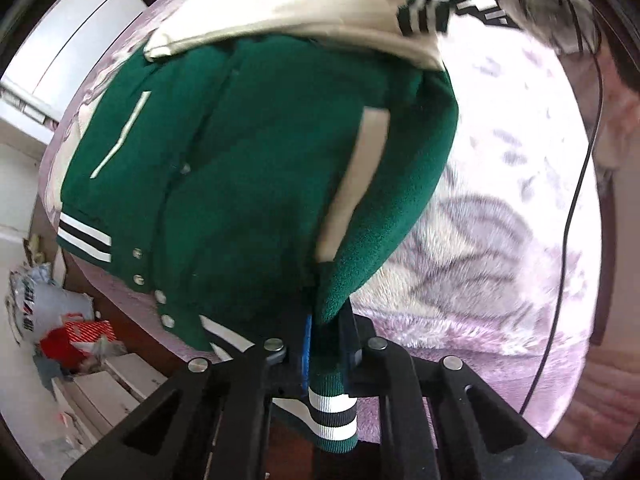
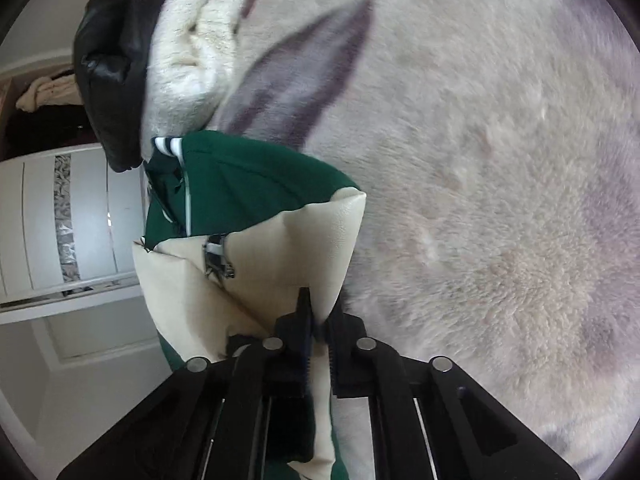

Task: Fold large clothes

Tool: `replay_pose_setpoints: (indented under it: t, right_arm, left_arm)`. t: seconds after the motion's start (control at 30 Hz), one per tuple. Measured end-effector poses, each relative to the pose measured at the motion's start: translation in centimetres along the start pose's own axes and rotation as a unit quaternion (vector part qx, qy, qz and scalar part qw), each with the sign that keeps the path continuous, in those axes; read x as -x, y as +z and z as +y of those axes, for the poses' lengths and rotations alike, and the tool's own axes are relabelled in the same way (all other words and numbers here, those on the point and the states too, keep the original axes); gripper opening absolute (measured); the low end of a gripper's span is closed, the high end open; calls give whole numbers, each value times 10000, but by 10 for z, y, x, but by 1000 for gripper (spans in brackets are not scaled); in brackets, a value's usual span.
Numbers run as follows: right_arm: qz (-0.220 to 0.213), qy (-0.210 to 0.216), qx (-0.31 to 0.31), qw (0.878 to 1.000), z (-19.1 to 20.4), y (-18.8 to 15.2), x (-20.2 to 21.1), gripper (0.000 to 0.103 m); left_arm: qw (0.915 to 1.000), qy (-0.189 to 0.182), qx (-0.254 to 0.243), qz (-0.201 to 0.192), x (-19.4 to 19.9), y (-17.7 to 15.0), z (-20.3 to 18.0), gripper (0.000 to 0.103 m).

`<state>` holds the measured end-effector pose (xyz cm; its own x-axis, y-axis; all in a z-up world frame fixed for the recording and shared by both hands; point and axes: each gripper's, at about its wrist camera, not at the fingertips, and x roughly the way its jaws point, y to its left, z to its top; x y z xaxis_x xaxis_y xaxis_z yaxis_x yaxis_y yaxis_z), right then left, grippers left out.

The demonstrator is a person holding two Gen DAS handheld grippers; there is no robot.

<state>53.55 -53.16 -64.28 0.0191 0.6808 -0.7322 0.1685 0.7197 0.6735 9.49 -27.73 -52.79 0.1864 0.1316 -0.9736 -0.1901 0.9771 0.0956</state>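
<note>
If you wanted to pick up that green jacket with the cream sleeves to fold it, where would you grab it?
By its edges, as here: the left hand-held gripper pinches the green jacket at the striped ribbed hem, coming from below, and the right hand-held gripper pinches a cream sleeve fold. Thin, firm edges fit between the fingers; the bulky middle would not.

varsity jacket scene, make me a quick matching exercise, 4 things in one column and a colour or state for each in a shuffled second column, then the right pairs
Things:
1. jacket body
2. jacket sleeve
3. left claw
4. bundle beside the fleece garment

Colour or state:
A. shiny black
B. shut on the striped ribbed hem
C. dark green
D. cream, pinched by the right claw

Pairs: 1-C, 2-D, 3-B, 4-A
</note>
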Motion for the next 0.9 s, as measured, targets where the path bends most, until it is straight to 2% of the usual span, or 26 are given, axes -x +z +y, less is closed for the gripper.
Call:
replay_pose_setpoints:
  t: [0.2,0.33,0.43,0.5,0.53,0.57,0.63,0.7,0.73,0.8,0.9]
  right_arm:
    - [-107,-252,588,9979,84,-7,24,4]
    - [-235,-326,909,9951,165,-8,38,4]
    - [-264,-456,1145,9920,224,-11,35,4]
    - [-292,-658,1421,9872,281,-17,19,4]
    - [-281,-711,1492,9858,295,-21,13,4]
    - [-283,-820,1624,9829,325,-25,-3,4]
    - [-250,-971,1779,9789,363,-34,-28,4]
    - [-187,-1261,1983,9718,413,-46,-75,4]
    - [-156,-1375,2049,9689,427,-48,-90,4]
    - [-6,-1751,2228,9590,466,-57,-149,4]
    - [119,-2264,2421,9434,500,-64,-222,4]
  left_arm:
    - [9964,-552,595,-256,42,23,50,7]
    - [9907,-926,910,-415,70,36,96,7]
    - [9849,-1121,1196,-555,84,43,143,6]
    - [9799,-1271,1412,-613,87,47,176,6]
    - [9762,-1361,1564,-638,85,48,197,6]
    - [9723,-1475,1700,-624,80,50,219,6]
    - [9660,-1641,1908,-595,67,52,252,6]
    - [9596,-1852,2064,-489,50,53,282,6]
    - [9563,-1946,2137,-446,38,54,301,6]
    - [9523,-2091,2204,-292,15,57,332,6]
    - [9430,-2270,2433,-37,-32,58,375,6]
